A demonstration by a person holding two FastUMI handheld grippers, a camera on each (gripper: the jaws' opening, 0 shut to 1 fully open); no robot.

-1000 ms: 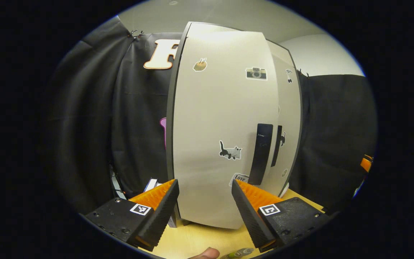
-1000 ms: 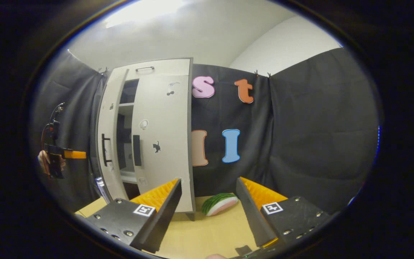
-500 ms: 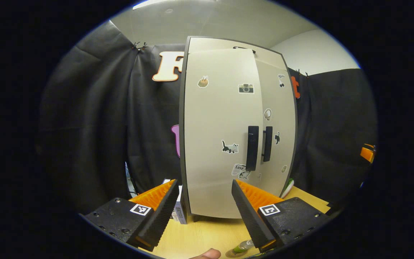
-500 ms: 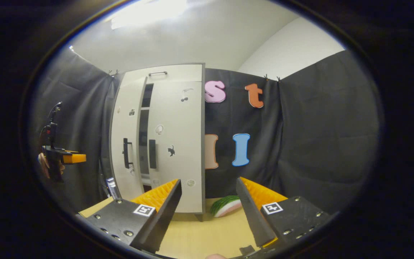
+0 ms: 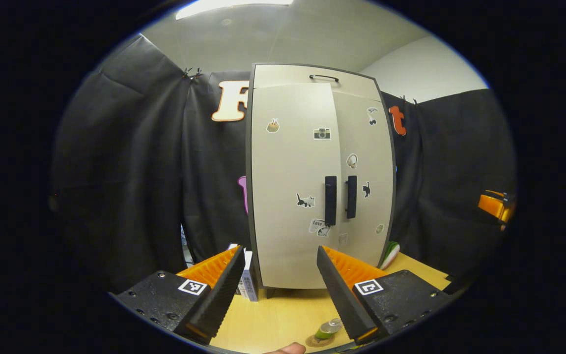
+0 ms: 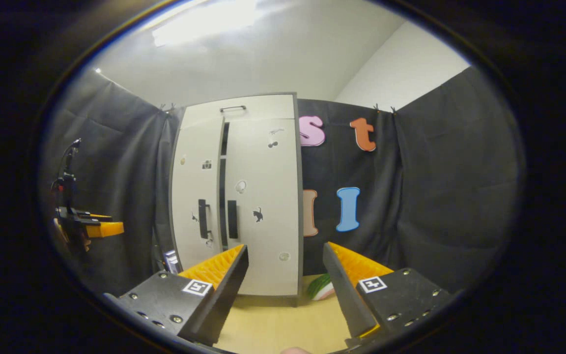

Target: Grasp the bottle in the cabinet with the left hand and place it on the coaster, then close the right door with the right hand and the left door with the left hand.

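Backed away from the cabinet (image 5: 312,196), whose left door (image 5: 290,187) has swung nearly shut, both grippers (image 5: 278,290) (image 6: 285,290) gape empty.

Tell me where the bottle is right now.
In the left gripper view, the bottle stands on the coaster on the table, in front of the cabinet, beside the left gripper's right-hand finger.

Cabinet doors: I see a tall cream cabinet (image 5: 293,196) with dark grey edges, black bar handles (image 5: 330,200), small stickers.
Table: light yellow wooden table (image 5: 283,314).
Bottle: green bottle (image 5: 328,328), on a brown round coaster (image 5: 315,341).
Toy: green-striped watermelon slice (image 6: 321,288).
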